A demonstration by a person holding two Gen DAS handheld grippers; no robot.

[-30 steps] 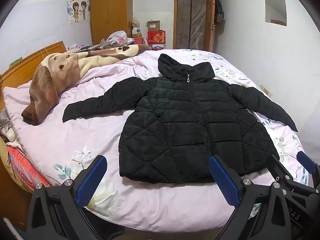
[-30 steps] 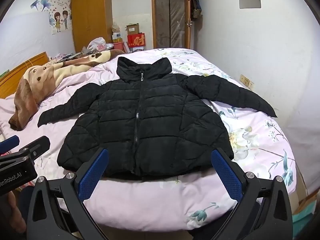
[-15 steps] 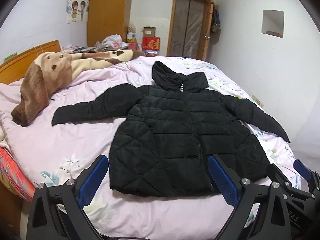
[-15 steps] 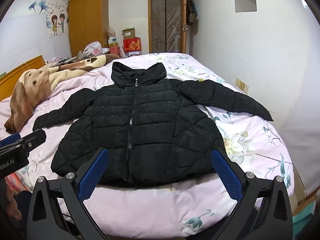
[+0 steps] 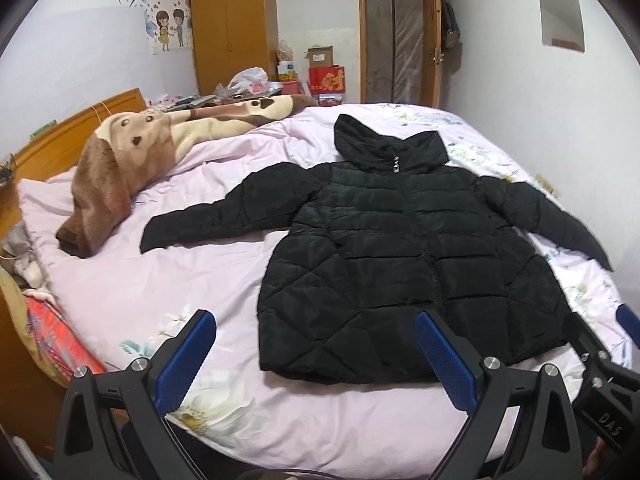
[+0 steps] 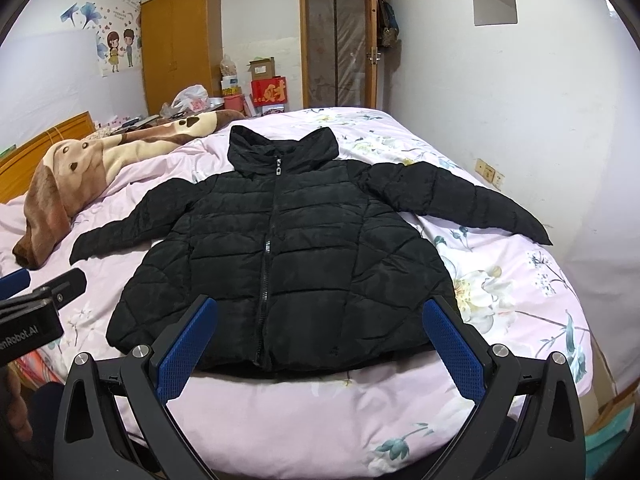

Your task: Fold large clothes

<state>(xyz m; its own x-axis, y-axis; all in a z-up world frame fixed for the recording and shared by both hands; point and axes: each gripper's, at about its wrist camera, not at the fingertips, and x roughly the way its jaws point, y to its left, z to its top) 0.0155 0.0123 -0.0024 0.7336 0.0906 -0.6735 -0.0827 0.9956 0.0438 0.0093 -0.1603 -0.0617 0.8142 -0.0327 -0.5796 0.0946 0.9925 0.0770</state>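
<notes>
Left wrist view: black puffer jacket (image 5: 404, 264) lies flat, zipped, sleeves spread, hem near the bed's (image 5: 132, 288) foot edge. Left tongs (image 5: 316, 360) and right tongs (image 6: 320, 340) both gape, holding nothing. Risk: puffy, slick fabric could slip a shallow pinch or spring unfolded.

Black quilted jacket (image 6: 288, 256) lying flat, centre frame, front up, zipped shut, hood toward top, both sleeves spread wide sideways.

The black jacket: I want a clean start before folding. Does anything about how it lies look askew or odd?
Nothing stands out. The black jacket lies flat, front up and zipped, on the pink bedspread, both sleeves spread outward, hood at the far end. The brown blanket lies clear of it.
</notes>
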